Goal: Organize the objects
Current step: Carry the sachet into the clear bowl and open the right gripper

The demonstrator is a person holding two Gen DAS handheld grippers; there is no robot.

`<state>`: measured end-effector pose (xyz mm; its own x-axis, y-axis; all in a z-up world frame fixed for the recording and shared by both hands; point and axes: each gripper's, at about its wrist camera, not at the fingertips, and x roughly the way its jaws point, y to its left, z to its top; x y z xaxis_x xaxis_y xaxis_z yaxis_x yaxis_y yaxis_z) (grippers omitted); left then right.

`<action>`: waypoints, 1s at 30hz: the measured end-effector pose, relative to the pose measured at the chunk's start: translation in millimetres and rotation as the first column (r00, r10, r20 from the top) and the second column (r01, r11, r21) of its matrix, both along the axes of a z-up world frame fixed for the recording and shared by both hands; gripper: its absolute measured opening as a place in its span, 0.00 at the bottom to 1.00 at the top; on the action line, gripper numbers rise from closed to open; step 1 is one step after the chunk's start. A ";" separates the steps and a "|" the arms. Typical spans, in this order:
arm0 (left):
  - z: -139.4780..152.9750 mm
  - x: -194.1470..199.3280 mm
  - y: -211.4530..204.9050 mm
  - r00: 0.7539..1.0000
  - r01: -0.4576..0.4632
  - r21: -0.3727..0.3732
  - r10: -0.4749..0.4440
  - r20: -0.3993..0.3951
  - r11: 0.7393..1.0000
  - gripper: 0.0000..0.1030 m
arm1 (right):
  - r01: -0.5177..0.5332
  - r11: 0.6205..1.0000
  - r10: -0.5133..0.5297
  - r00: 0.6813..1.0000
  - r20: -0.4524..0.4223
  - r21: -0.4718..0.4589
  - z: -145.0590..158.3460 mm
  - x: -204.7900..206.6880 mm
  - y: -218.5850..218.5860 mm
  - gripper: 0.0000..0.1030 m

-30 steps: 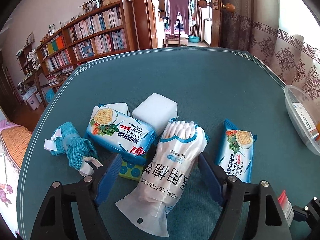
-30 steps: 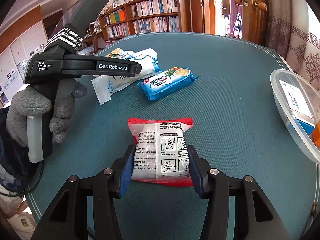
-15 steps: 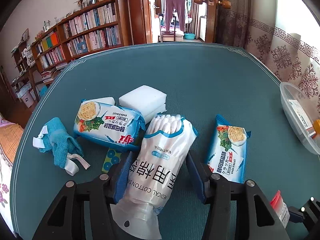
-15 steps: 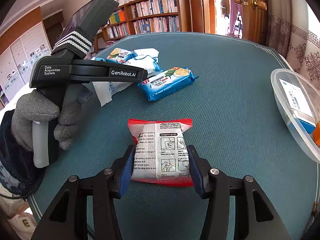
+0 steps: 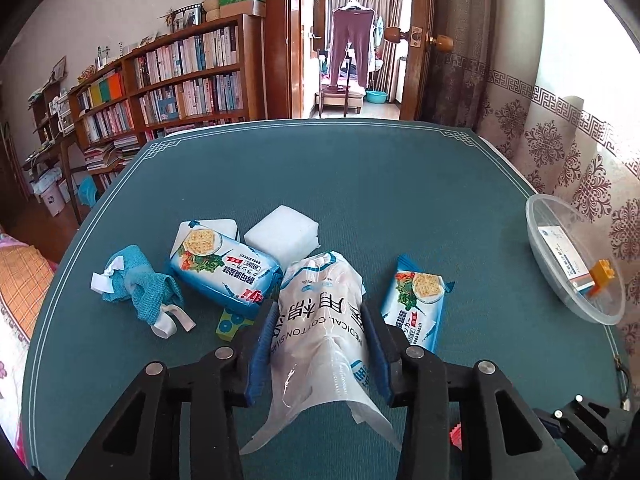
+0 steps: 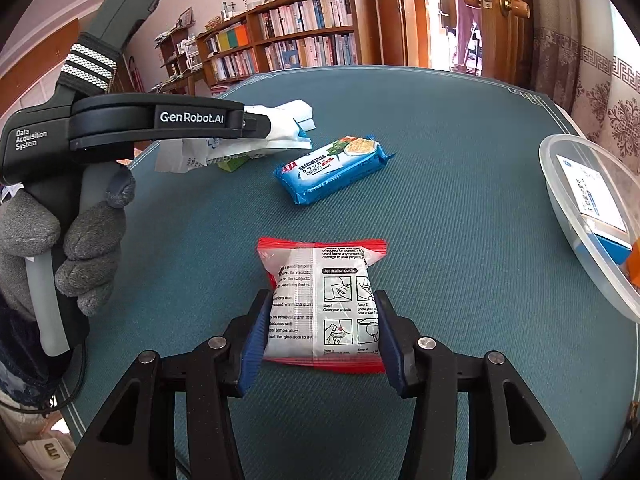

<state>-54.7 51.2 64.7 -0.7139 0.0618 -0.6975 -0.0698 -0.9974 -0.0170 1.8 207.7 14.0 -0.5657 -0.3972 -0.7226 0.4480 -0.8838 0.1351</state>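
A white bag of medical cotton swabs [image 5: 320, 280] sits between my left gripper's [image 5: 318, 312] blue pads. Its jaws are closing and the pads press its sides, the bag's tail hanging loose below. In the right wrist view the same left gripper [image 6: 256, 128], held by a grey-gloved hand [image 6: 80, 240], carries the bag [image 6: 280, 136] just above the table. My right gripper [image 6: 320, 308] is shut on a red-edged instruction packet [image 6: 324, 280] lying on the green table [image 6: 440, 240], its jaws tightening slightly.
Two blue cracker packs [image 5: 224, 272] [image 5: 416, 304], a white sponge [image 5: 282, 236], a teal cloth [image 5: 140, 284] and a small green block [image 5: 230, 322] lie around the bag. A clear plastic bowl [image 5: 560, 292] with a box inside stands at the right edge.
My left jaws have come together from wide apart onto the cotton swab bag and lifted it slightly. The right gripper has kept still on the packet.
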 end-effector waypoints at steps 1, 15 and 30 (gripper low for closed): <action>2.3 1.2 1.2 1.000 0.005 0.002 -0.005 -0.005 1.000 0.43 | 0.004 1.000 -0.004 1.000 -0.001 -0.004 0.6 0.2 1.4 0.48; 19.0 16.4 10.2 0.998 0.043 0.027 -0.042 -0.038 0.999 0.43 | 0.069 0.996 -0.073 0.996 -0.060 -0.059 27.4 1.5 21.7 0.48; 30.1 18.1 42.8 0.992 0.112 0.015 -0.111 -0.057 0.994 0.43 | 0.365 0.920 -0.382 0.916 -0.126 -0.140 69.5 -27.1 116.4 0.48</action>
<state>-36.7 94.0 94.8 -0.7395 0.1558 -0.6548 -0.1821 -0.9829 -0.0282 -25.3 324.1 83.5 -0.7855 -0.2092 -0.5825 0.1108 -0.9735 0.2002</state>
